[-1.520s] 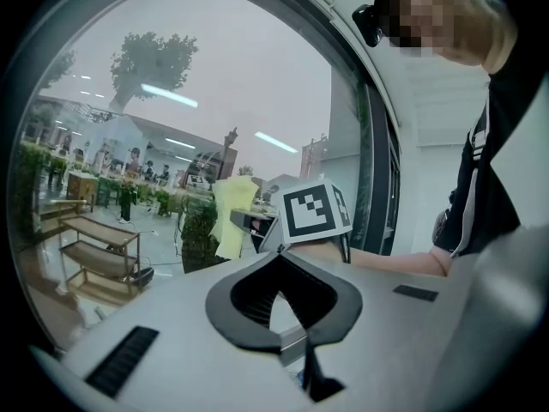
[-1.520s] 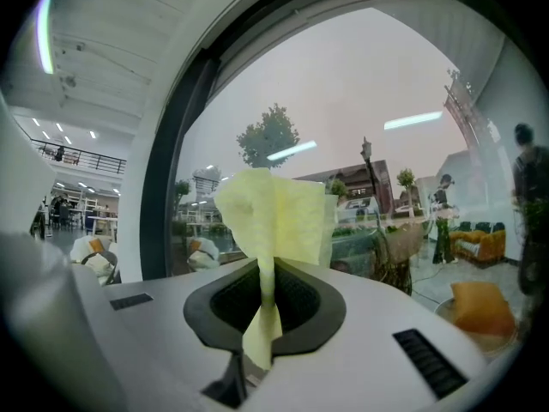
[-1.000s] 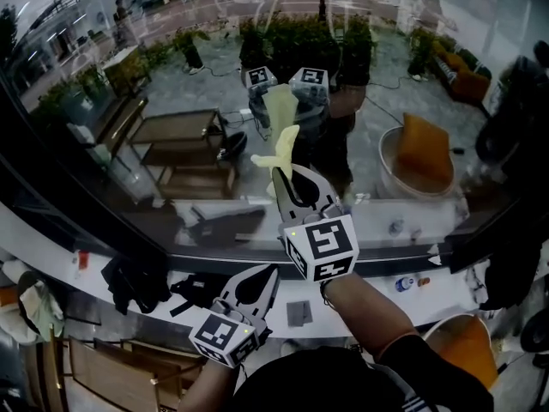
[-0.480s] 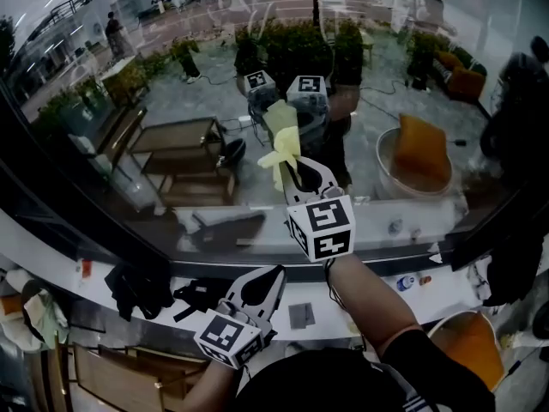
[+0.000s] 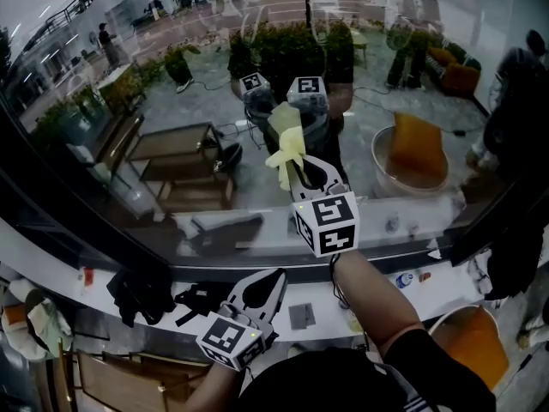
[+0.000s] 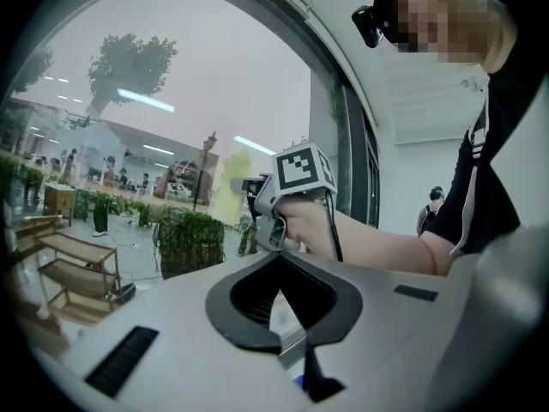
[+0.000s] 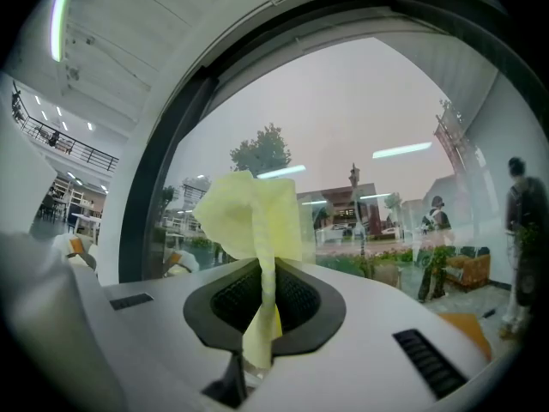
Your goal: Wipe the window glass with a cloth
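Note:
My right gripper (image 5: 300, 163) is raised to the window glass (image 5: 171, 84) and is shut on a yellow cloth (image 5: 287, 144). The cloth's bunched top meets its own reflection on the pane, so it looks to be touching or nearly so. In the right gripper view the cloth (image 7: 249, 213) stands up out of the right gripper (image 7: 262, 264) against the window glass (image 7: 369, 144). My left gripper (image 5: 276, 275) hangs low over the sill, shut and empty. In the left gripper view the left gripper (image 6: 276, 254) points at the right gripper (image 6: 257, 197) and the cloth (image 6: 227, 187).
A white sill (image 5: 369, 294) runs under the glass. On it lie dark bundled items (image 5: 137, 290), a small grey square (image 5: 299, 314) and a small bottle (image 5: 410, 279). A dark curved window frame (image 5: 77, 221) crosses at left. An orange seat (image 5: 463, 350) stands at lower right.
My right gripper has moved up and closer to the glass, and the cloth's floppy end has bunched against the pane. The left gripper has stayed low and shut.

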A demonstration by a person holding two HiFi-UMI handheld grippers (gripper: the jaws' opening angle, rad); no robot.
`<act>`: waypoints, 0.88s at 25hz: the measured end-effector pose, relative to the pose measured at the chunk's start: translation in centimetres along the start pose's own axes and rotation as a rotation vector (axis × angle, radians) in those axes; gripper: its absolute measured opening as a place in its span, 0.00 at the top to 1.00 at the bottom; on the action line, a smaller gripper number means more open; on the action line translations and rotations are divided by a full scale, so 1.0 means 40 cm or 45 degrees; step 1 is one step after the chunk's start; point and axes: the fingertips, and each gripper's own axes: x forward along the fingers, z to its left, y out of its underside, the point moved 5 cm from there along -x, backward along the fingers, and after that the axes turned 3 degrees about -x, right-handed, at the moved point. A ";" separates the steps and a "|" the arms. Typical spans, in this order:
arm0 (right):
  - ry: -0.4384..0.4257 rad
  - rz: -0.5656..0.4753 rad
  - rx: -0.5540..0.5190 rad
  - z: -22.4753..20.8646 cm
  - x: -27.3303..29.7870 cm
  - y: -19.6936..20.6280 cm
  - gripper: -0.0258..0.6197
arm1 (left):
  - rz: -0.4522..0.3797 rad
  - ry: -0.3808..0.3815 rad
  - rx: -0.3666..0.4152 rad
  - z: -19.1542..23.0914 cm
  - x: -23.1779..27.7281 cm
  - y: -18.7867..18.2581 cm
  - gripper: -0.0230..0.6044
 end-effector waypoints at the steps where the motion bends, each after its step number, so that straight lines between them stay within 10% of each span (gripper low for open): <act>1: 0.007 0.003 0.000 -0.012 -0.010 0.001 0.90 | 0.000 0.017 0.010 -0.007 0.005 0.006 0.97; 22: 0.253 0.056 0.007 -0.480 -0.299 0.044 0.90 | 0.021 0.206 0.000 -0.290 0.296 0.008 0.97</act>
